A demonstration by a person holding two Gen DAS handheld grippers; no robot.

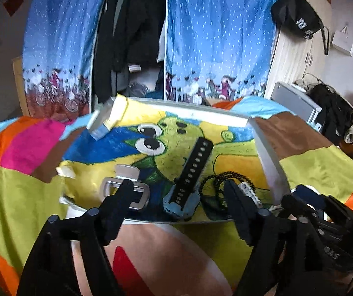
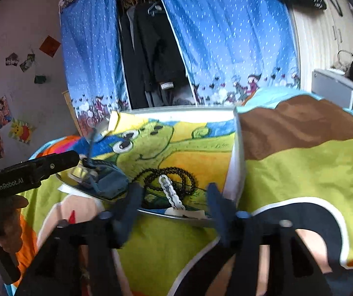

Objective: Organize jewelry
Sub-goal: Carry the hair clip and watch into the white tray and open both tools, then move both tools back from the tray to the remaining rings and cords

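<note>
Two handheld grippers poised over a shallow tray of jewelry on a bright patterned bedspread.

Left gripper [image 1: 179, 192]: jaws spread wide, nothing held, hovering at the near edge of the tray [image 1: 267, 153], whose floor shows a green cartoon animal drawing. Between the fingers lies a watch [image 1: 188, 180], black perforated strap pointing away, pale blue body nearest the camera. A silver-grey hair clip [image 1: 127, 185] sits left of it, partly behind the left finger. A black beaded necklace [image 2: 166, 180] lies coiled to the right, a white chain bracelet [image 2: 170, 192] resting across it. Right gripper [image 2: 174, 197]: released and empty, fingers framing necklace and bracelet from the near rim. Bedspread [image 2: 300, 172] underlies everything; blue wardrobe curtain [image 2: 225, 37] behind.
</note>
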